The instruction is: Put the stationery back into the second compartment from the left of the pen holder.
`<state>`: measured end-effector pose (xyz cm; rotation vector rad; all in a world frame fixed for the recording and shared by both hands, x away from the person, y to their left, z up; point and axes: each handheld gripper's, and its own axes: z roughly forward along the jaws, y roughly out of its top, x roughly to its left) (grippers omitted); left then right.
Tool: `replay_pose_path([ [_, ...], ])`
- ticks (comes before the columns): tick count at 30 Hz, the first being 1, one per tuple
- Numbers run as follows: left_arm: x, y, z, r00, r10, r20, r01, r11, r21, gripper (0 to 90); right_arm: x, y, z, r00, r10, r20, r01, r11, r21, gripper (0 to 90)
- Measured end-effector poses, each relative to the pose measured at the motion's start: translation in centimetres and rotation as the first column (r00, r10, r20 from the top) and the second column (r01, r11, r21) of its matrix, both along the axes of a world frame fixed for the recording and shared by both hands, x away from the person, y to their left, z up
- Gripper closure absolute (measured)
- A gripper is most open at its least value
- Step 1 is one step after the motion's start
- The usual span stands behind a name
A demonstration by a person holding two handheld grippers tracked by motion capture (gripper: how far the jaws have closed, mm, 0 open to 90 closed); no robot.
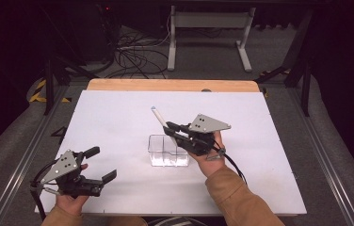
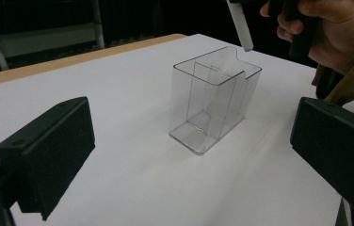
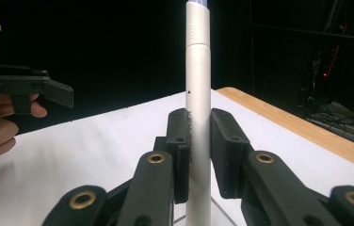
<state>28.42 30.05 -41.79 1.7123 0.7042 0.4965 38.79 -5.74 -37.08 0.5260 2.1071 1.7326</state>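
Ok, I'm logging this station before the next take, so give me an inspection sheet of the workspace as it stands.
Surface: white table top, wooden strip along the far edge.
Job's things: clear plastic container with an inner divider, upright mid-table; white marker held above it.
Clutter: nothing seen.
Grippers: right gripper shut on the marker, over the container; left gripper open, holding nothing, near the front left corner.
Cables: one trailing from each gripper; a tangle on the floor beyond the table.
Surroundings: white frame legs, dark room.

Pen (image 3: pixel 198 94) tip cut off by top edge; barrel lettering unreadable.
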Motion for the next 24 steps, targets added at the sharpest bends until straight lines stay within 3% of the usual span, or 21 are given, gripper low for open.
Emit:
replay_pose_path([
  [8, 0.0, 0.0, 0.0, 1.0000, -0.001, 0.001, 0.001, 1.0000, 0.001, 1.0, 0.0, 1.2, -0.6, 0.9997, -0.009, 0.025, 0.009, 0.9999, -0.006, 79.0],
  [24, 0.1, 0.0, -0.1, 1.0000, -0.003, -0.007, 0.003, 1.0000, -0.008, 1.1, 0.3, 1.3, -2.1, 0.9992, -0.039, -0.008, 0.039, 0.9992, -0.010, 79.0],
])
